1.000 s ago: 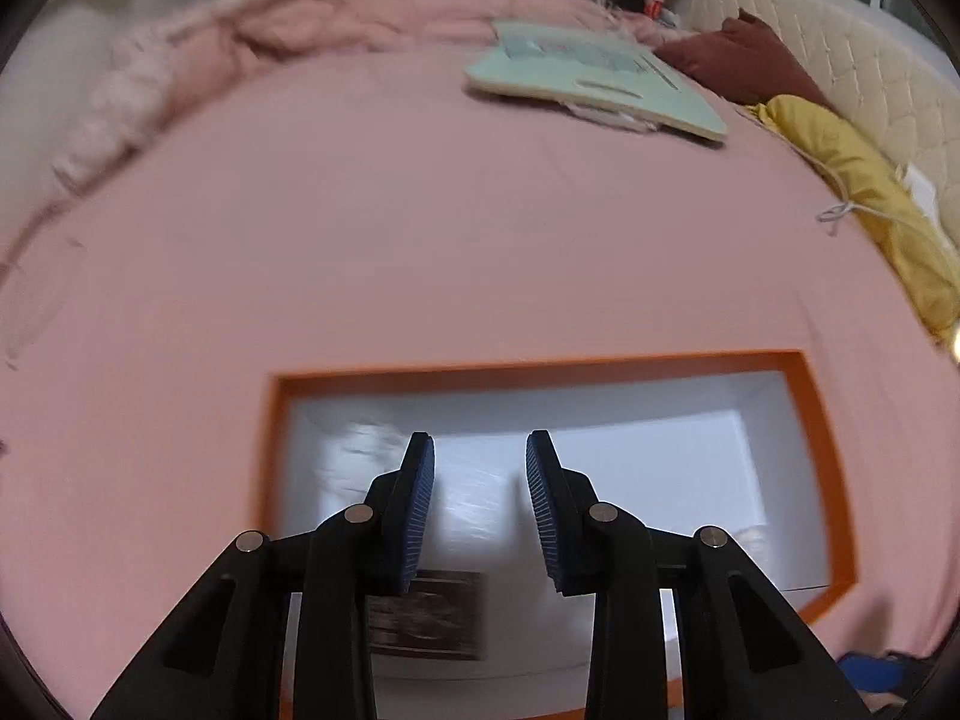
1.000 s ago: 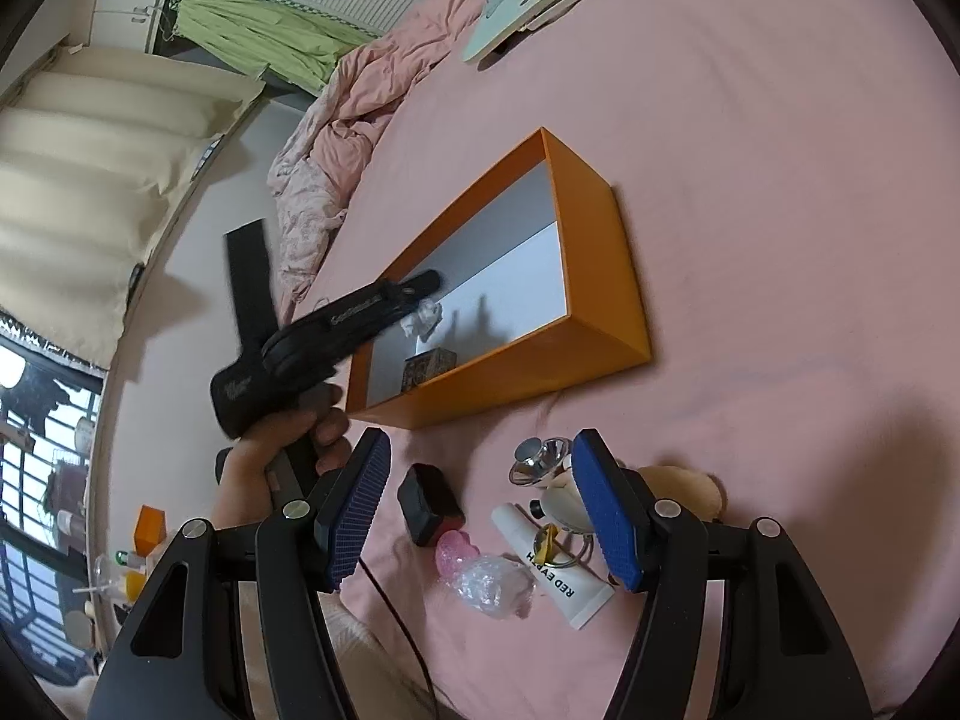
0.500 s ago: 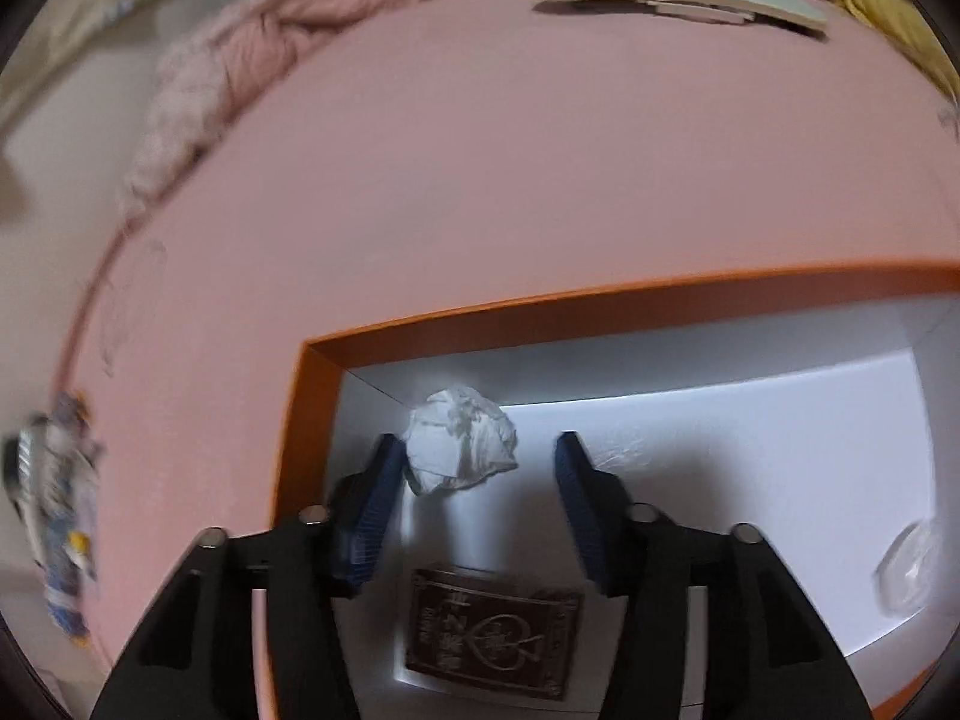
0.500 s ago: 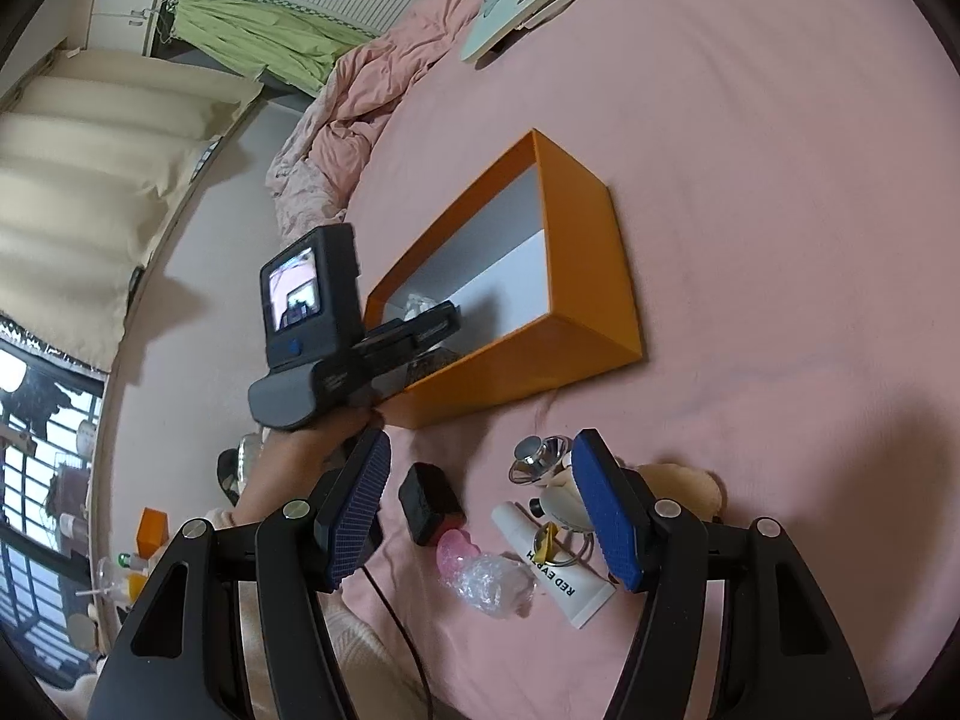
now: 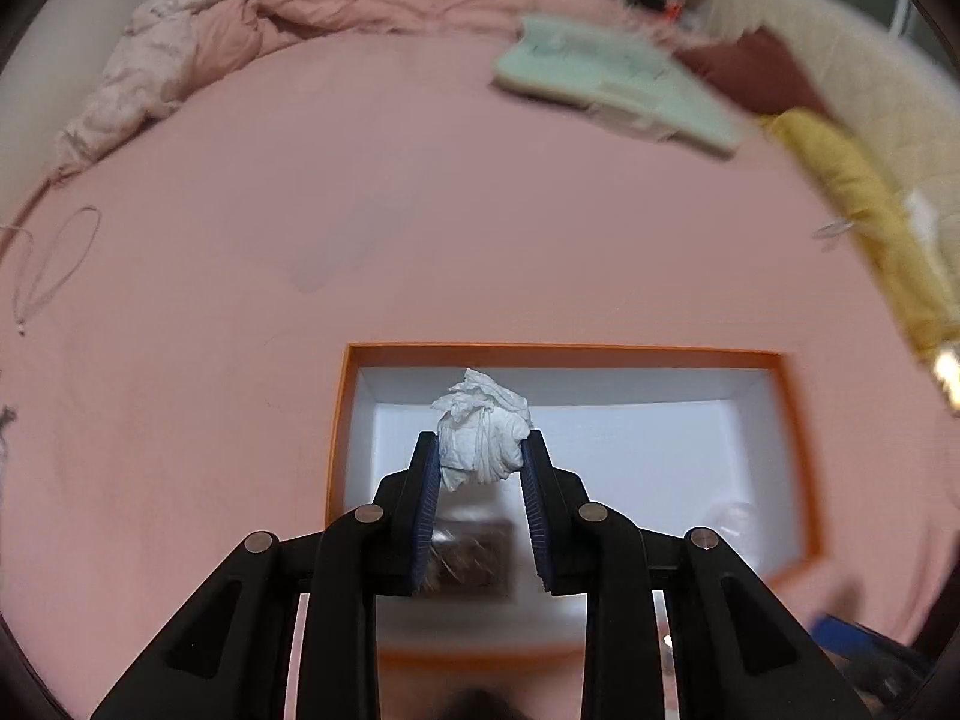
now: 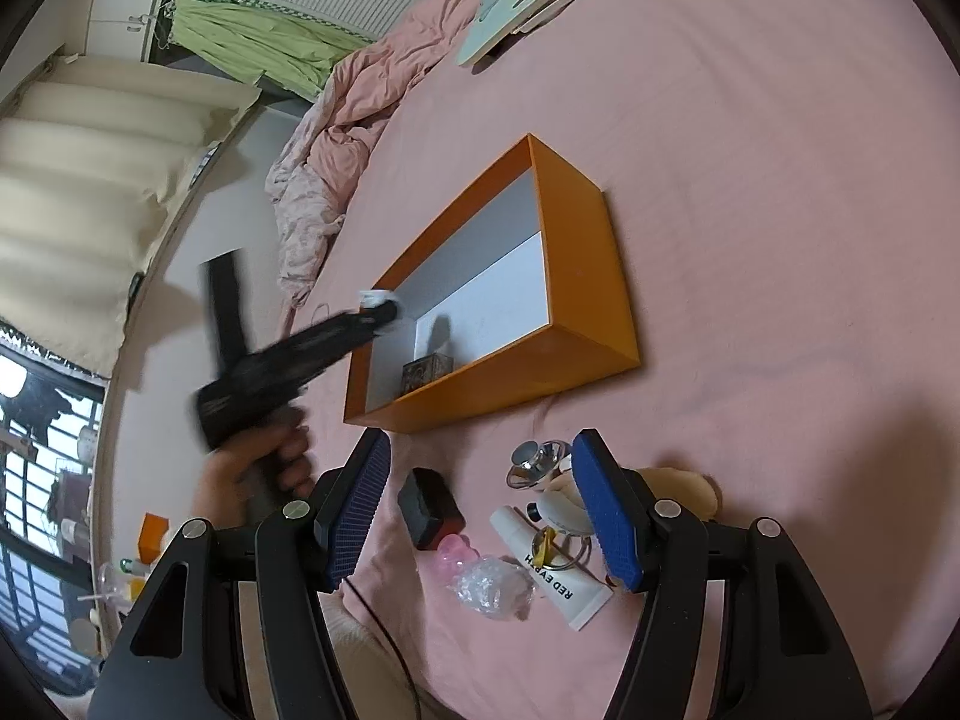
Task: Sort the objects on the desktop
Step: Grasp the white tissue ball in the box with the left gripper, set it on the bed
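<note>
My left gripper (image 5: 480,450) is shut on a crumpled white tissue (image 5: 480,432) and holds it above the left end of the orange box (image 5: 342,414). The box has a white inside with a dark card box (image 5: 474,558) on its floor. In the right wrist view the left gripper (image 6: 378,315) holds the tissue (image 6: 375,299) over the box's left corner (image 6: 591,276). My right gripper (image 6: 480,510) is open and empty above a pile: a black case (image 6: 429,507), a white tube (image 6: 555,573), a pink item (image 6: 453,552), crinkled plastic (image 6: 489,585) and a metal piece (image 6: 534,459).
Everything lies on a pink bedsheet (image 5: 420,210). A mint green board (image 5: 612,84) lies at the far side, a bunched pink quilt (image 5: 210,36) at the far left, yellow and maroon pillows (image 5: 858,192) at the right. A tan round thing (image 6: 684,486) sits behind the right finger.
My left gripper closed on the tissue inside the box and lifted it above the box. The right gripper stayed still and open.
</note>
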Tool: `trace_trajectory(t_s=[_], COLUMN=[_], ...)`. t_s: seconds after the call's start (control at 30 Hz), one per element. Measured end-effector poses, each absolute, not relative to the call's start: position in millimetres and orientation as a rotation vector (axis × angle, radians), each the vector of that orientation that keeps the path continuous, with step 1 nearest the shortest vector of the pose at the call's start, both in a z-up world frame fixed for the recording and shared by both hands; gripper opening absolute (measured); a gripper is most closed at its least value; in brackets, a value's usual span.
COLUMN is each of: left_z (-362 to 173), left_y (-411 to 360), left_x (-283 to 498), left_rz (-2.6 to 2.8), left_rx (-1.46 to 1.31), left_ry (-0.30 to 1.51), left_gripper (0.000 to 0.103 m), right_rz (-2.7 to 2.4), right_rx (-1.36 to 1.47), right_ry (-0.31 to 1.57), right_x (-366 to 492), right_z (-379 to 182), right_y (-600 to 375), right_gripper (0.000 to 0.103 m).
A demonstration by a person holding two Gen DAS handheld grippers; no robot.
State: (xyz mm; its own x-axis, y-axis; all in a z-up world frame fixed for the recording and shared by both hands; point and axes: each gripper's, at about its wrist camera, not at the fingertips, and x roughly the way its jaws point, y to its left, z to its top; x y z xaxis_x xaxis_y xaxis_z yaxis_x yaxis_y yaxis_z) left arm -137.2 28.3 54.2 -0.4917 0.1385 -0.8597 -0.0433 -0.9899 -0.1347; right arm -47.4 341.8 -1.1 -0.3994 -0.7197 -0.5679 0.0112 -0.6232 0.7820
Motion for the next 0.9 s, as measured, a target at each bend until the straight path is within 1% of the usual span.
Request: trace_trajectory(t_s=[0.1, 0.2, 0.33, 0.4, 0.5, 0.57, 0.67, 0.7, 0.73, 0.77, 0.8, 0.83, 0.9], left_z=[68, 64, 36, 22, 2, -12, -25, -27, -27, -26, -25, -23, -18], left_y=[27, 23, 10, 12, 7, 1, -6, -6, -6, -7, -9, -12, -16], left_x=[-104, -75, -23, 5, 26, 30, 33, 33, 33, 34, 34, 35, 39], left_rz=[2.546, 2.486, 2.412, 2.384, 2.374, 2.369, 2.376, 2.373, 2.361, 2.341, 2.328, 2.328, 2.349], left_rx=[-1.473, -1.481, -1.616, -1.711, -1.805, -1.822, -1.810, -1.807, -1.796, -1.771, -1.749, -1.720, -1.672], left_ry=[-0.202, -0.237, -0.279, -0.239, -0.186, -0.210, -0.242, -0.242, -0.253, -0.291, -0.329, -0.371, -0.399], left_gripper=[0.025, 0.025, 0.025, 0.025, 0.025, 0.025, 0.028, 0.033, 0.046, 0.056, 0.073, 0.079, 0.079], right_rz=[-2.069, -2.079, -2.099, -2.107, -2.122, -2.135, -2.158, -2.165, -2.171, -2.177, -2.182, -2.187, -2.192], right_rx=[1.351, 1.360, 1.371, 1.375, 1.384, 1.392, 1.405, 1.409, 1.414, 1.419, 1.424, 1.428, 1.428], right_ry=[-0.981, -0.966, -0.942, -0.937, -0.919, -0.896, -0.855, -0.844, -0.835, -0.829, -0.825, -0.821, -0.820], right_x=[-47, -47, -47, -46, -46, -46, -45, -45, -45, -44, -44, -44, -43], right_z=[-1, -2, -2, -2, -2, -2, -1, -1, -1, -1, -2, -2, -2], right_y=[342, 340, 340, 340, 339, 338, 335, 334, 334, 334, 333, 334, 333], right_gripper=[0.064, 0.064, 0.064, 0.064, 0.064, 0.064, 0.064, 0.064, 0.064, 0.064, 0.064, 0.064, 0.064])
